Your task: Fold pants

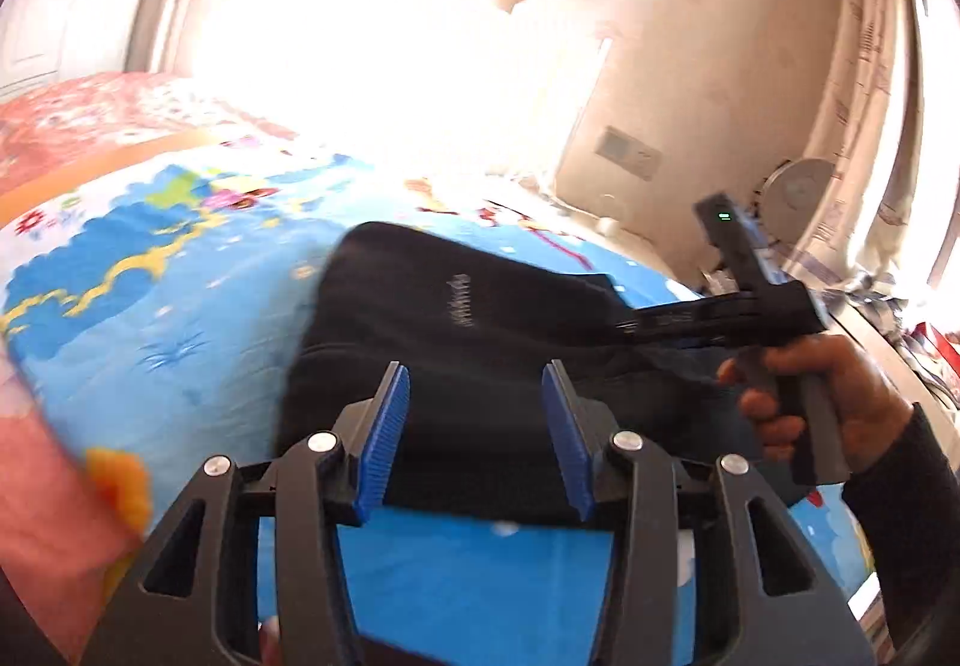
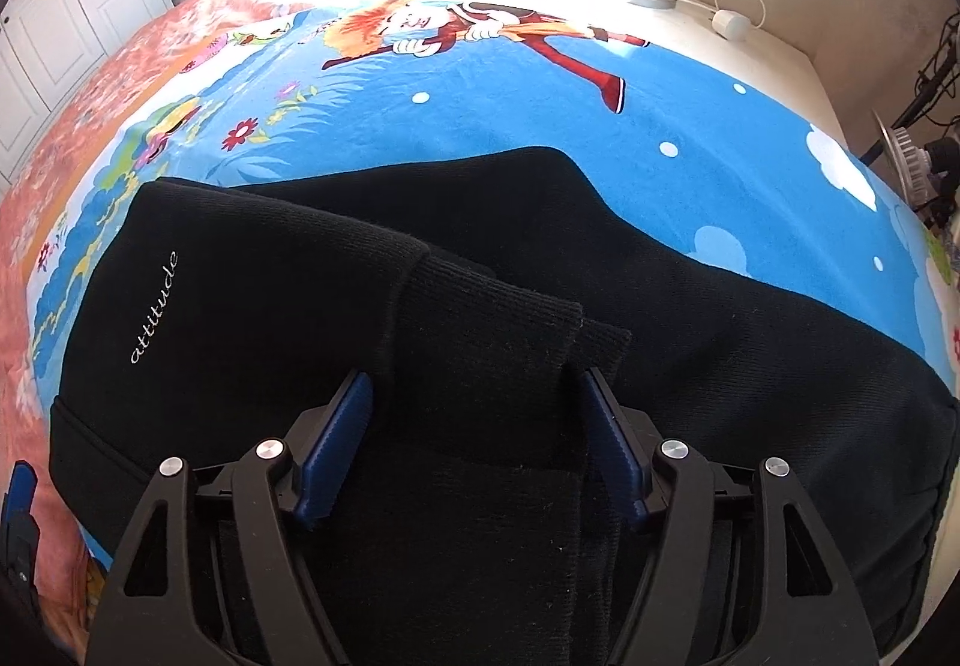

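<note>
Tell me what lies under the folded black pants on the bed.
Under the folded black fabric pants lies a blue cartoon-printed bedsheet, visible all around them. The part of the print directly beneath the pants is covered, so it cannot be seen.

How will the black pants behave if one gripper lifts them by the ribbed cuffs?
Probably floppy: the black pants lie in soft overlapping folds on the blue cartoon sheet, so the folds would likely fall open. The ribbed cuffs look thick and knitted, so grip should hold. Likely heavyish for cloth; the layers look bulky.
</note>
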A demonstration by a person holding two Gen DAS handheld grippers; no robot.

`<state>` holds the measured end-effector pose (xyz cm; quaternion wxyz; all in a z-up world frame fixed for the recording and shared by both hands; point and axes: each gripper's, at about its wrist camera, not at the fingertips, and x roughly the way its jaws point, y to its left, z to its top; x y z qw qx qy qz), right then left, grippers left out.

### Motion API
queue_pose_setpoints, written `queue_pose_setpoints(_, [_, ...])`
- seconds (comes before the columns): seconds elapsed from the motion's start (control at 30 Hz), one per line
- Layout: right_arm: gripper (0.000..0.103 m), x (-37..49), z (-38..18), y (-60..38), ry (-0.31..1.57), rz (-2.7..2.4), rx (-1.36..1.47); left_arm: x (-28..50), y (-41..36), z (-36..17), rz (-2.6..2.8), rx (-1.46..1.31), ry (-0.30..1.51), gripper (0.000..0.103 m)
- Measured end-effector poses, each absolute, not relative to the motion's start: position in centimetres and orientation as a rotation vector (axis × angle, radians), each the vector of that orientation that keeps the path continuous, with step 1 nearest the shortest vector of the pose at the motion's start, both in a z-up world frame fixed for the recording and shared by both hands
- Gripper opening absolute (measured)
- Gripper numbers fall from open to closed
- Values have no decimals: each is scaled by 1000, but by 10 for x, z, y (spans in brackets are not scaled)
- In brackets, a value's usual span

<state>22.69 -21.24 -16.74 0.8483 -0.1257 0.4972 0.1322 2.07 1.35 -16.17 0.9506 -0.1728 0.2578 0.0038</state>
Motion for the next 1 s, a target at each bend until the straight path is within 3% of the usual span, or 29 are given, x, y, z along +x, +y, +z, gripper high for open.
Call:
queue_pose_setpoints(0.1, [72,206,-131,-197,902,258,-288,4,40,-180,85,-324,583,46])
queue_pose_setpoints(0.23, [83,189,-114,-149,862,437,-320,-9,52,-198,120,-327,634,46])
queue_pose_setpoints(0.43, [80,188,-141,-62,882,529,-454,19,46,-205,130,-288,667,45])
queue_pose_setpoints(0.47, [80,189,-146,-51,878,521,-470,20,45,-204,132,-282,659,43])
queue_pose_setpoints(0.53, [80,198,-160,-36,877,483,-511,24,43,-204,130,-254,667,19])
queue_pose_setpoints(0.6, [79,207,-176,-30,875,423,-548,24,44,-208,130,-245,687,17])
queue_pose_setpoints(0.67, [80,217,-191,-33,890,386,-543,22,50,-211,105,-279,696,17])
queue_pose_setpoints(0.73, [89,218,-195,-36,862,359,-527,18,55,-213,89,-312,705,17])
queue_pose_setpoints(1.0, [93,217,-197,-37,833,343,-520,-14,55,-176,189,-251,563,20])
